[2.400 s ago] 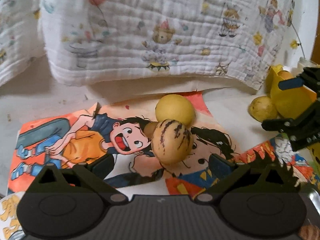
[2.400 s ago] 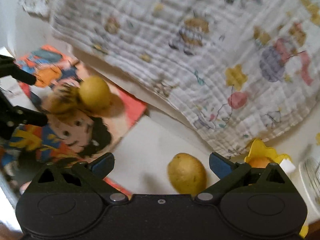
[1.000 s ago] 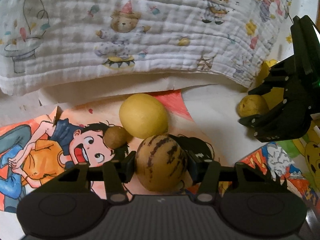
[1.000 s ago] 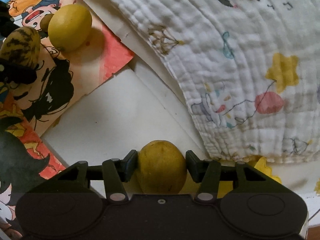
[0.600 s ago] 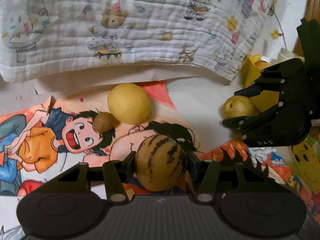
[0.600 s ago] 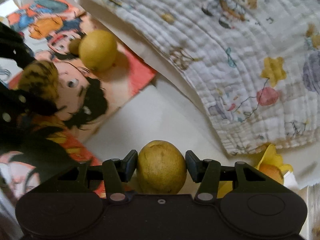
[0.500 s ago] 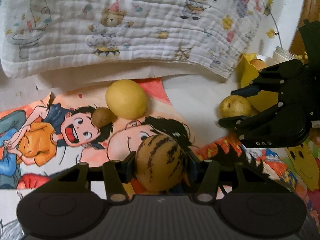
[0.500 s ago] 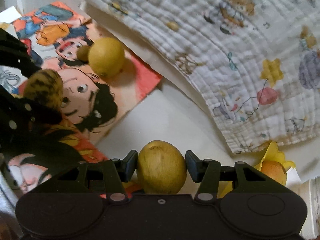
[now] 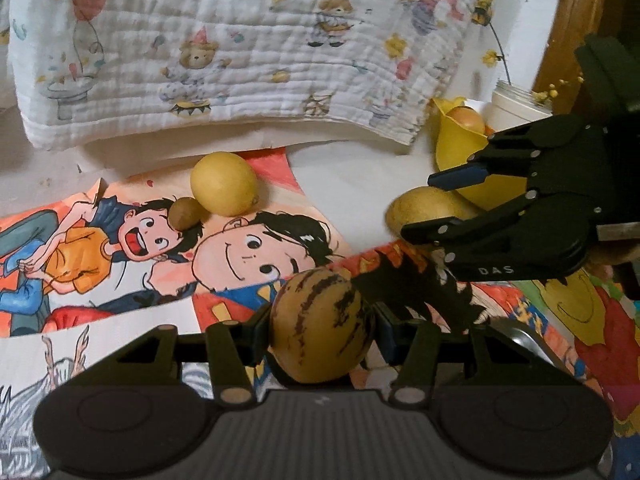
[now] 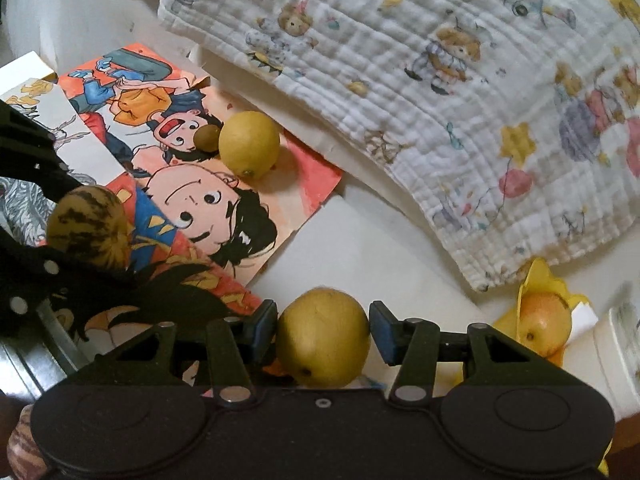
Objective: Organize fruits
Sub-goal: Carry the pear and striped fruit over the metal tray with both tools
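Observation:
My left gripper is shut on a tan fruit with dark stripes, held above the cartoon posters. From the right wrist that fruit shows at the left edge. The right gripper has a yellow-green pear between its pads, and its jaws are closing on it. In the left wrist view the right gripper and the pear hang at the right. A lemon and a small brown fruit lie touching on the poster.
A quilted blanket with bear prints covers the back. At the right stands a yellow holder with an orange-red fruit in it, and behind it a white jar. A metal rim shows beneath the grippers.
Both grippers have risen and drawn back from the blanket, each with its fruit. The right gripper and pear have come closer to the left one. The lemon and brown fruit stayed put.

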`<state>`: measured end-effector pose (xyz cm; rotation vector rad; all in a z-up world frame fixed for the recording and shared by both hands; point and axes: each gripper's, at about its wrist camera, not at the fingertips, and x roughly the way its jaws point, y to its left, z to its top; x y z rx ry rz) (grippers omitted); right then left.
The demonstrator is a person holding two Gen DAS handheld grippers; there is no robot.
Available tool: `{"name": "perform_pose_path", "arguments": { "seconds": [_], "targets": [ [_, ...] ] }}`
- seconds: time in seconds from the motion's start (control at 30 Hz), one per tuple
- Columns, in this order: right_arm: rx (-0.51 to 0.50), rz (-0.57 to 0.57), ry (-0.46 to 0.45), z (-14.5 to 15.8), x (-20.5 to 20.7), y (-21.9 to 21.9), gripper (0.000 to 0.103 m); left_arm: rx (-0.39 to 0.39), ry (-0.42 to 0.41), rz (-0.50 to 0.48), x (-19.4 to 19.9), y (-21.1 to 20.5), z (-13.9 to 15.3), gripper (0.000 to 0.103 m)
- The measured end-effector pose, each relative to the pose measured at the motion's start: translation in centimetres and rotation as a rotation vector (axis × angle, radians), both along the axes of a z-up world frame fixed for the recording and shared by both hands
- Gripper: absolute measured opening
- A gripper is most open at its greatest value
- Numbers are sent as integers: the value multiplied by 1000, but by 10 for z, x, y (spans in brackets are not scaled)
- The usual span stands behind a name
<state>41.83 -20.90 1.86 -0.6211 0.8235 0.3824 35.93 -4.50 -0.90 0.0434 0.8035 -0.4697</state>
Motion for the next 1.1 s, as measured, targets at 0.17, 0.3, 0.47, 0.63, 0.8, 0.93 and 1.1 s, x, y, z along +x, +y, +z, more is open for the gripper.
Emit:
{"name": "perform_pose_path", "arguments": {
  "seconds": [0.17, 0.3, 0.47, 0.63, 0.8, 0.93, 1.1],
  "targets": [
    [39, -23, -8, -10, -8, -11, 52, 11, 0, -9, -8, -2, 0, 56],
    [93, -54, 8, -8, -9, -21, 52, 15, 3, -14, -9, -7, -1, 56],
    [122, -69, 14, -9, -8, -25, 53, 7, 5, -10, -8, -10, -2, 57],
    [90, -77, 6, -15, -6, -22, 55, 12, 5, -7, -9, -10, -4, 57],
    [81, -75, -23, -17, -9, -21, 54, 12, 13, 2, -10, -8, -6, 56],
    [67, -73, -51, -18, -18, -19, 53, 13, 12, 8, -13, -6, -4, 56],
    [89, -82, -69, -12, -34, -24, 53, 7, 2, 4, -20, -5, 1, 56]
  ]
}}
